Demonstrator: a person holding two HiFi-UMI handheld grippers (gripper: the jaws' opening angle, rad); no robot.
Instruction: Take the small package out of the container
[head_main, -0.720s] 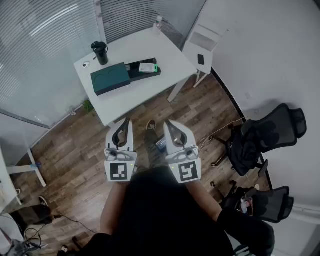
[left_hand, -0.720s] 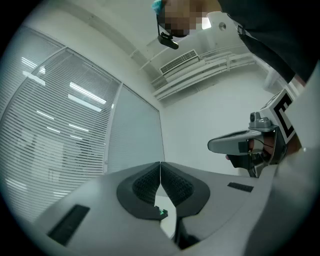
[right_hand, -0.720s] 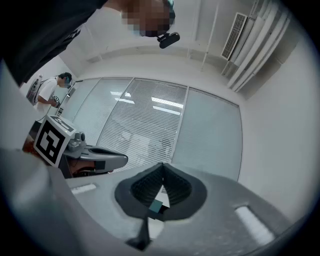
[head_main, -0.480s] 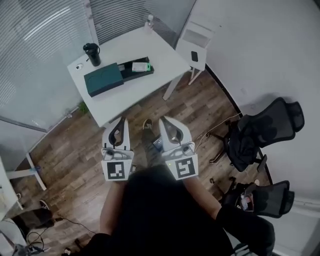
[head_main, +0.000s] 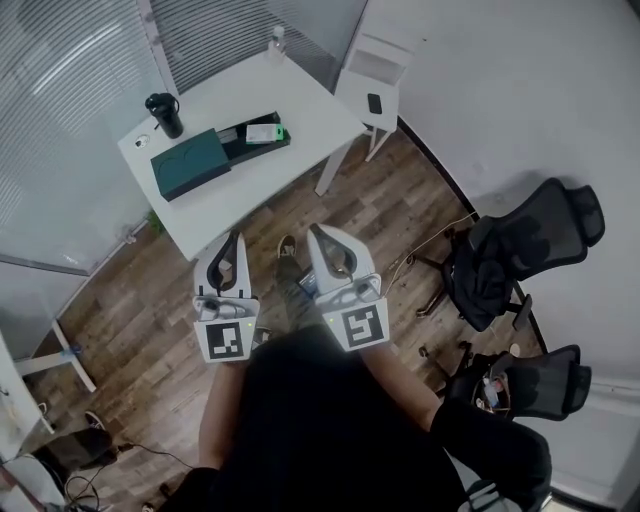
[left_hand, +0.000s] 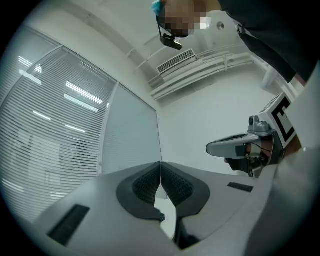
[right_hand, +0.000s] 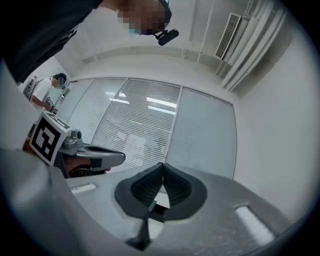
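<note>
Table (head_main: 300, 105) sits higher and further left in the head view than before; both grippers have drifted slightly left. White table on wood floor (head_main: 130, 300), blinds (head_main: 70, 60) behind. Dark green container (head_main: 190, 165) lies open on it, package (head_main: 264, 132) in its black tray, mug (head_main: 165, 113) near. Black chairs (head_main: 520, 250) right. Left gripper (head_main: 234, 242) and right gripper (head_main: 318, 235) are held at the chest, well apart from the table.

Left gripper view: jaws pressed together, nothing between; white wall, ceiling vent (left_hand: 175, 61).

Right gripper view: jaws pressed together, empty; glass wall with blinds, second person (right_hand: 47, 92) at left.
</note>
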